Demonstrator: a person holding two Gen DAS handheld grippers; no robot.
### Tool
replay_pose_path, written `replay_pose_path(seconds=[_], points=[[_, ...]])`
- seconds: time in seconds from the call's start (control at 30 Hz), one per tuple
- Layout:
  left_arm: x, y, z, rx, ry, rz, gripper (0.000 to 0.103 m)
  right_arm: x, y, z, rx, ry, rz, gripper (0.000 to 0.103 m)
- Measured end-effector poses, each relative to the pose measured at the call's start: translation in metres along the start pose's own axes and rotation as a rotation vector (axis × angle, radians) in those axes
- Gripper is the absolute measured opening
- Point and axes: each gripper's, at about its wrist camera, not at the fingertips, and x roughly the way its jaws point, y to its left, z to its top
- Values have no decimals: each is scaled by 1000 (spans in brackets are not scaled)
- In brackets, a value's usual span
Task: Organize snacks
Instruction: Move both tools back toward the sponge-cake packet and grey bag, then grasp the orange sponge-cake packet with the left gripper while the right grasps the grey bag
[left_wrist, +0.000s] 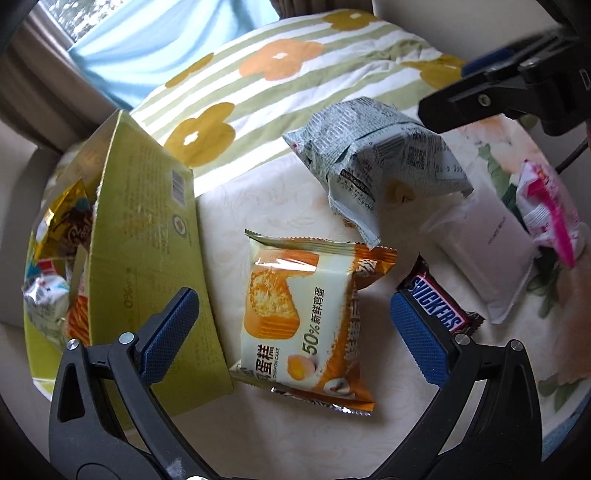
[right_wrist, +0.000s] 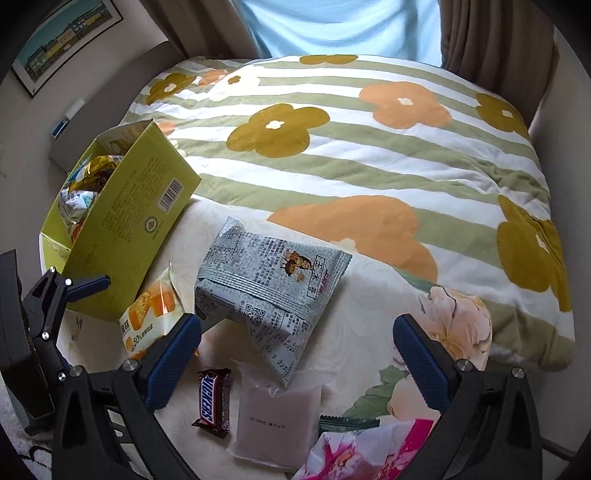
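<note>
Hovering over the bed, the left gripper is held spread wide around the chiffon cake packet, probably lined up to be lifted into the green box touching its left side. The right gripper is likewise spread and empty above the grey snack bag. The box's contents are mostly hidden; the pink wrapper is cut off at the frame edge.
</note>
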Motion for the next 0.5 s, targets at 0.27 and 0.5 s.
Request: replay_pose_path(seconds=[0.27, 0.5], points=[[28, -2, 7, -12, 99, -30, 98, 17, 7, 11, -184, 3, 22, 103], [49, -4, 2, -16, 150, -72, 95, 39, 10, 16, -274, 75, 15, 103]])
